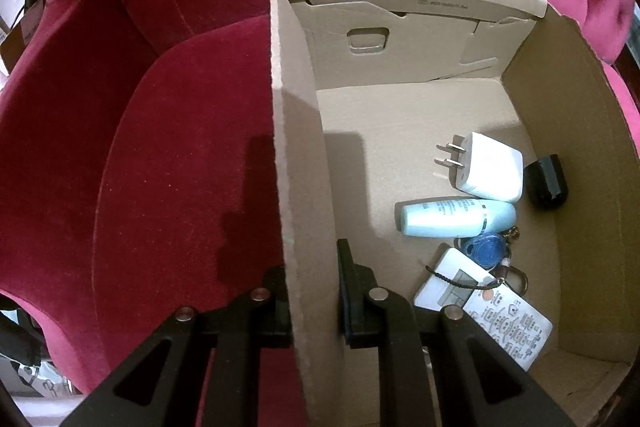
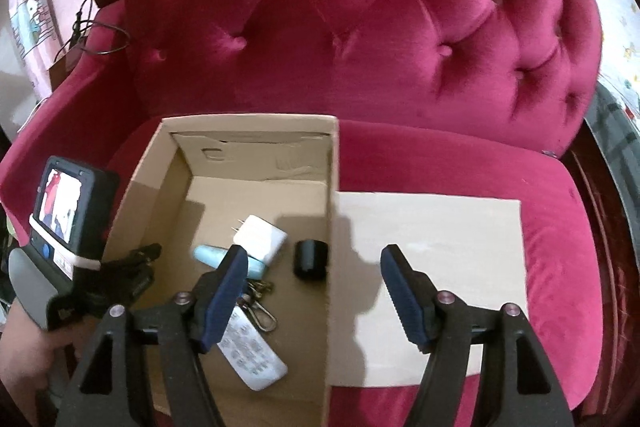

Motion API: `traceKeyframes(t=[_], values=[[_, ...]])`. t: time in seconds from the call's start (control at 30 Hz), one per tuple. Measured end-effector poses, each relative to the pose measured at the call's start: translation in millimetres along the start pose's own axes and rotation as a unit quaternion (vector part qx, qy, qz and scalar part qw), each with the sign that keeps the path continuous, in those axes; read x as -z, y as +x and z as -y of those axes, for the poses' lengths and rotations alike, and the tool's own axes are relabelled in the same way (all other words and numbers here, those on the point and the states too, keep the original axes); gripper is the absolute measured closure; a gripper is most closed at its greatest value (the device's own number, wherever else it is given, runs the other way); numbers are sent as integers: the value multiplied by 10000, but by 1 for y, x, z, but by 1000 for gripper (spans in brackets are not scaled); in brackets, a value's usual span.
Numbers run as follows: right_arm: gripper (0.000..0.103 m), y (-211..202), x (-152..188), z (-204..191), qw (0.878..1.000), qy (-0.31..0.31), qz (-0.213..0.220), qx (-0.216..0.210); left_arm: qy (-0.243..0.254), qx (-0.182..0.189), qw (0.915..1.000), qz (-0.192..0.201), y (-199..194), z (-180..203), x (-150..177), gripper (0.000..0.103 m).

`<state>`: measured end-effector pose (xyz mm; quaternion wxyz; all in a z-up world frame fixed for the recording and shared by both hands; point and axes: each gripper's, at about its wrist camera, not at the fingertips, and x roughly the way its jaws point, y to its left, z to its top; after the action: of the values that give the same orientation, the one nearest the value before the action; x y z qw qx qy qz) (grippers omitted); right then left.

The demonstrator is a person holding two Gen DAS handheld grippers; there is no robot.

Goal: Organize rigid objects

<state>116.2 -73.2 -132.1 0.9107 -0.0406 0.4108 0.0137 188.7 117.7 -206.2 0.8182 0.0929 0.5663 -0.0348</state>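
An open cardboard box (image 1: 304, 147) stands on a red velvet sofa. My left gripper (image 1: 310, 267) is shut on the box's left wall, one finger outside and one inside. In the box lie a white plug charger (image 1: 488, 167), a small black cap-like object (image 1: 546, 183), a pale blue bottle (image 1: 452, 217), a blue key fob (image 1: 486, 249) and a white remote (image 1: 492, 311). In the right wrist view my right gripper (image 2: 316, 255) hangs open and holds nothing above the box's right wall (image 2: 332, 187), over the black object (image 2: 310, 261), charger (image 2: 262, 237) and remote (image 2: 256, 359).
The box's flap (image 2: 440, 235) lies flat on the sofa seat (image 2: 560, 219) to the right. The tufted backrest (image 2: 340, 27) rises behind. A person's hand (image 2: 24, 347) holds the left gripper's body with its small screen (image 2: 60, 203). A dark cable (image 2: 100, 35) hangs over the left armrest.
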Motion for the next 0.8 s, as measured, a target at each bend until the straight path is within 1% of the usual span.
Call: traceKeyframes(t=[0.07, 0.23, 0.33, 0.4, 0.5, 0.53, 0.73, 0.77, 0.8], values=[[29, -6, 4, 10, 9999, 80, 26, 132, 2, -19, 10000, -2, 0, 0, 0, 86], [26, -14, 9, 31, 9991, 290, -40, 293, -10, -5, 10000, 1, 0, 0, 0, 86], [19, -19, 13, 43, 9984, 391, -38, 403, 21, -37, 10000, 17, -1, 1, 1, 86], [18, -21, 16, 49, 9980, 471, -37, 424, 17, -50, 10000, 19, -2, 2, 1, 86], [8, -23, 19, 57, 9976, 528, -60, 452, 33, -104, 9999, 15, -2, 4, 2, 86], [0, -23, 20, 60, 9973, 563, -50, 467, 30, -103, 9999, 17, -2, 5, 2, 86], [0, -25, 22, 69, 9973, 602, -71, 417, 56, -188, 9998, 28, -5, 8, 1, 83], [0, -26, 22, 70, 9973, 598, -73, 411, 63, -242, 9997, 47, -6, 9, 1, 73], [0, -28, 23, 71, 9974, 594, -64, 408, 60, -292, 9995, 69, -8, 10, 1, 53]])
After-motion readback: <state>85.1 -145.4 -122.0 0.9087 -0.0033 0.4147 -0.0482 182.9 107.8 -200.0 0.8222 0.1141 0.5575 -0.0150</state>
